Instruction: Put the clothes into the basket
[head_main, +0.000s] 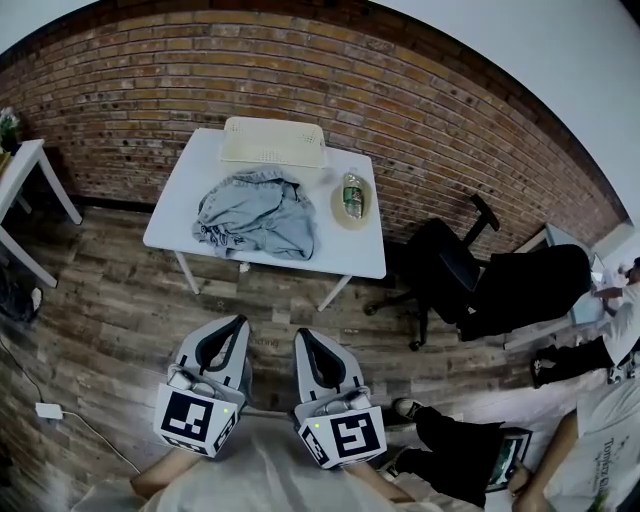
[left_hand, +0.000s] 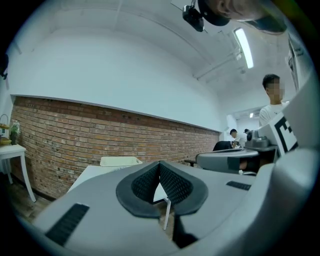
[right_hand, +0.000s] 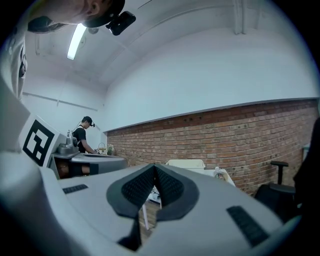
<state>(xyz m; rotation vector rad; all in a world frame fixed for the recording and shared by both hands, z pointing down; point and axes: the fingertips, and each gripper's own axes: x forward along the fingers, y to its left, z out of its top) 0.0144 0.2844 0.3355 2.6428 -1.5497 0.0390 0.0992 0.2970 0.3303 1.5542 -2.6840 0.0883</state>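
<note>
A crumpled pale blue garment (head_main: 256, 213) lies in a heap on the white table (head_main: 190, 172), near its front edge. A cream slotted basket (head_main: 273, 141) stands behind it by the brick wall; the basket (left_hand: 119, 161) (right_hand: 186, 163) also shows far off in both gripper views. My left gripper (head_main: 238, 322) and right gripper (head_main: 301, 335) hang side by side over the wooden floor, well short of the table. Both are shut with nothing between the jaws, tips touching (left_hand: 160, 164) (right_hand: 154, 165).
A bottle in a round dish (head_main: 351, 198) sits at the table's right end. A black office chair (head_main: 450, 268) stands to the right, with people seated beyond. A white side table (head_main: 22, 170) is at far left, and a power adapter (head_main: 49, 410) lies on the floor.
</note>
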